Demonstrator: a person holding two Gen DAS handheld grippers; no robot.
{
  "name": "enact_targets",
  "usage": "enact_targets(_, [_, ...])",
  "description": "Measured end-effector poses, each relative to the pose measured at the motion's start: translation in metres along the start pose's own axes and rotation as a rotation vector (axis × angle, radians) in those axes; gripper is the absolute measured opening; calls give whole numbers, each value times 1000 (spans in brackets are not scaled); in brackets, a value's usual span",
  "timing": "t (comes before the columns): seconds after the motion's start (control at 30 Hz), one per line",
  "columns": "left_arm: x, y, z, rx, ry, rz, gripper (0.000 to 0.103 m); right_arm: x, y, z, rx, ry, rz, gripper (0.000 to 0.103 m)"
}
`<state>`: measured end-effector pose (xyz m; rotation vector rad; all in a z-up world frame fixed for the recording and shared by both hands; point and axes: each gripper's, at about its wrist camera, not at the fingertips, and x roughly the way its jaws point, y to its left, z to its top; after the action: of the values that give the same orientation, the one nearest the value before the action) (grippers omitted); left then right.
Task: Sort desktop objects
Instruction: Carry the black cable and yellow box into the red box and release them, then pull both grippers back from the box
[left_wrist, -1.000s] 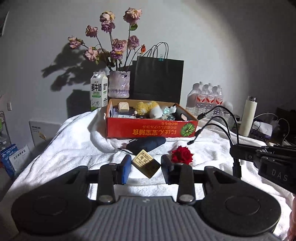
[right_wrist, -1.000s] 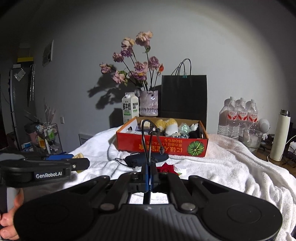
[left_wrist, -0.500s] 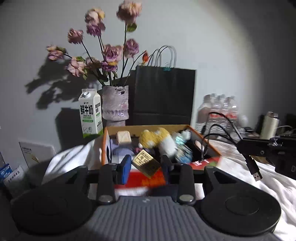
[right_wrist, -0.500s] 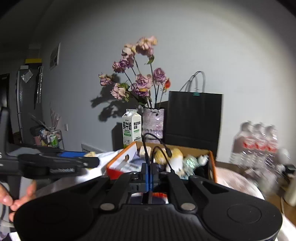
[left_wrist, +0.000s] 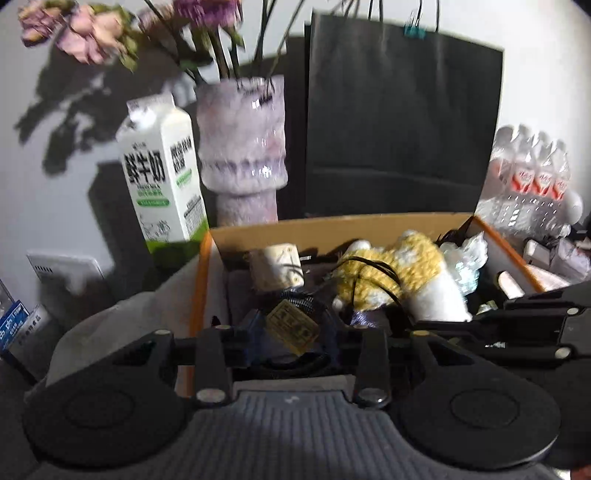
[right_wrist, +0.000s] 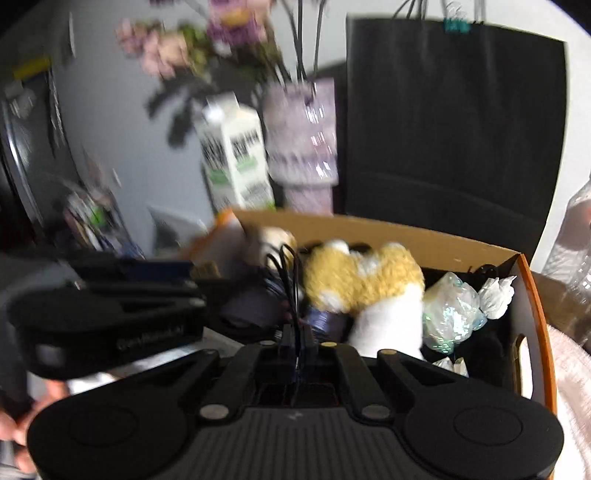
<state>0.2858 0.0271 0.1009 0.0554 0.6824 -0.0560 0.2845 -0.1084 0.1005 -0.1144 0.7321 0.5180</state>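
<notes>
Our left gripper (left_wrist: 293, 326) hangs over the near-left part of the cardboard box (left_wrist: 332, 225), its jaws opening with a small gold-labelled box (left_wrist: 292, 326) tilted between the blue pads; whether the pads still press on it we cannot tell. Our right gripper (right_wrist: 297, 338) has its jaws almost together and just starting to part, with a black cable (right_wrist: 290, 273) running up between them in thin loops. That cable hangs above the box contents, just left of a yellow-and-white plush toy (right_wrist: 364, 284).

Inside the box, the left wrist view shows a cream cube (left_wrist: 277, 267) behind the gold-labelled box. Crinkled iridescent wrapping (right_wrist: 452, 314) lies to the right of the plush. The box's orange outer wall (right_wrist: 535, 321) borders a white towel (right_wrist: 572, 387).

Behind the box stand a milk carton (left_wrist: 162, 177), a pale purple vase (left_wrist: 242, 147) holding dried pink and purple flowers (left_wrist: 92, 33), and a black paper bag (left_wrist: 402, 122). Water bottles (left_wrist: 532, 177) stand to the right. A person's hand (right_wrist: 14, 432) shows at the lower left edge of the right wrist view.
</notes>
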Motion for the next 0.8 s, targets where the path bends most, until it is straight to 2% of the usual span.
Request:
enact_targets(0.07, [3, -2, 1, -5, -2, 39, 57, 5, 4, 0, -40, 9, -85, 20])
enact_targets(0.1, [0, -1, 2, -19, -20, 50, 62, 3, 5, 1, -52, -1, -106, 33])
enact_targets(0.13, [-3, 2, 3, -38, -34, 49, 67, -2, 7, 4, -63, -10, -128, 50])
enact_targets(0.17, [-6, 6, 5, -58, -37, 41, 78, -6, 6, 6, -70, -22, -155, 59])
enact_targets(0.2, [-9, 8, 7, -73, -35, 41, 85, -12, 7, 7, -83, -39, -182, 71])
enact_targets(0.23, [-13, 10, 9, -80, -33, 48, 86, -15, 8, 9, -104, -57, -216, 78])
enact_targets(0.33, [-28, 12, 10, -82, -39, 94, 93, -32, 9, 11, -135, -97, -293, 87])
enact_targets(0.37, [-35, 13, 8, -88, -43, 113, 102, -38, 9, 10, -133, -105, -304, 88])
enact_targets(0.47, [-54, 14, -4, -112, -55, 152, 103, -58, 7, 5, -98, -112, -332, 88])
enact_targets(0.57, [-71, 10, -30, -105, -24, 158, 103, -84, 5, -8, -46, -129, -299, 91])
enact_targets(0.7, [-103, 1, -70, -81, -14, 145, 103, -118, 11, -46, -5, -140, -216, 95])
enact_targets(0.8, [-135, 1, -107, -115, -21, 72, 103, -147, 18, -84, 35, -150, -173, 96])
